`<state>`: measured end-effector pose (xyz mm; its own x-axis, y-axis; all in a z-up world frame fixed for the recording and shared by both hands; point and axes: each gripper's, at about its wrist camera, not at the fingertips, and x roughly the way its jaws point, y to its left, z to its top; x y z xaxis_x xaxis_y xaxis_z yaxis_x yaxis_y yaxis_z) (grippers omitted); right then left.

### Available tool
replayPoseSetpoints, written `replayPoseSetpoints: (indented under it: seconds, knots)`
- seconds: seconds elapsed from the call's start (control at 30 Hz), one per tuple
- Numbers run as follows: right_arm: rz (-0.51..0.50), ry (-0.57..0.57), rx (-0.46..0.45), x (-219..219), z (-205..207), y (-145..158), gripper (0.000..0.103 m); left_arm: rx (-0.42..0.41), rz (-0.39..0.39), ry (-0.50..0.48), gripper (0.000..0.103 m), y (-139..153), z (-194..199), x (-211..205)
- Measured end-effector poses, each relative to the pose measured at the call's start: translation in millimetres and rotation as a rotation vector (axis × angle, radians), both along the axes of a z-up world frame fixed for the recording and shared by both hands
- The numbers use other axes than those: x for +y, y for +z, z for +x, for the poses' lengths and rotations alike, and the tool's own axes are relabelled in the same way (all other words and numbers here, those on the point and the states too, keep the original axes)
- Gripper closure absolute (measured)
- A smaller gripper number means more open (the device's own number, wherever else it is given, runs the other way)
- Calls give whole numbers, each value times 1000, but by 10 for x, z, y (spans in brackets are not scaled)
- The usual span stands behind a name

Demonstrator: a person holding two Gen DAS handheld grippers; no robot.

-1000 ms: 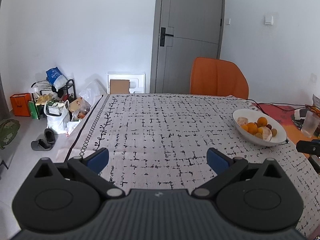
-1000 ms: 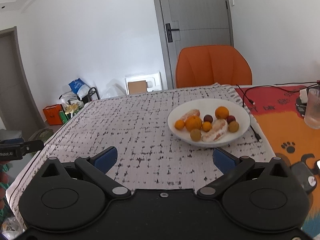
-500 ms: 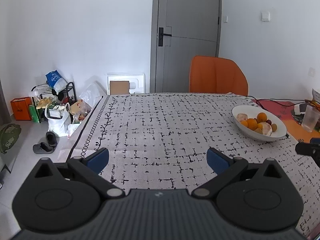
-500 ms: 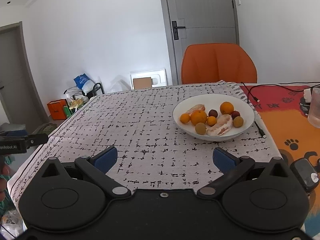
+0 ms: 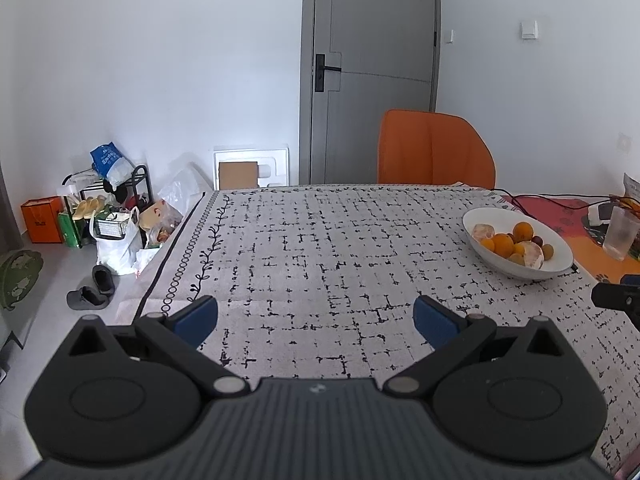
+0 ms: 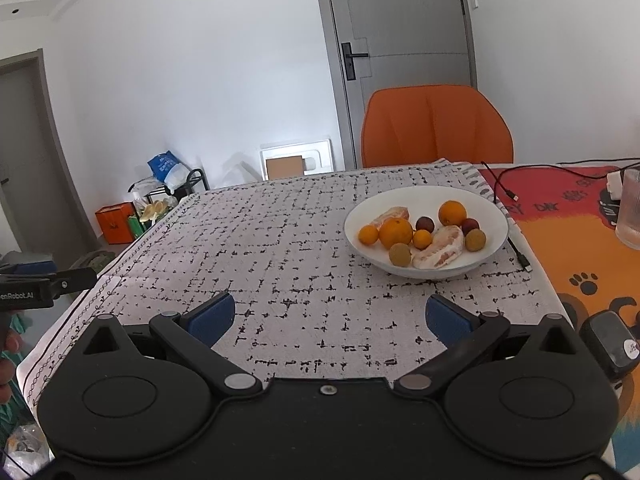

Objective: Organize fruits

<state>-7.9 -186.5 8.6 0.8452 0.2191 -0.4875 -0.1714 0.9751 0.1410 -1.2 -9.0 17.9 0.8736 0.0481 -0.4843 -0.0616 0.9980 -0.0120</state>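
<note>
A bowl [image 6: 486,216] sits on the tablecloth [image 6: 280,248] toward the table's right side, with fruits [image 6: 420,236] inside it. A chair [image 6: 436,124] stands behind the table's far edge, a door [image 6: 400,40] behind that. Right of the bowl lie a cable [image 6: 516,248] and, farther right, a glass [image 6: 630,208]. A rack [image 5: 108,196] stands on the floor to the left.

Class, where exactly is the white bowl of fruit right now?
The white bowl of fruit sits on the black-and-white patterned tablecloth near its right edge, ahead of the right gripper and before the orange chair.
</note>
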Motion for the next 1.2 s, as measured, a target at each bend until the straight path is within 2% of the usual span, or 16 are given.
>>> replayPoseSetpoints:
  seconds: [1.2]
  knots:
    - [2,-8,2,-17,8,-14,0,4,-1,-10,0,-7,-9,4]
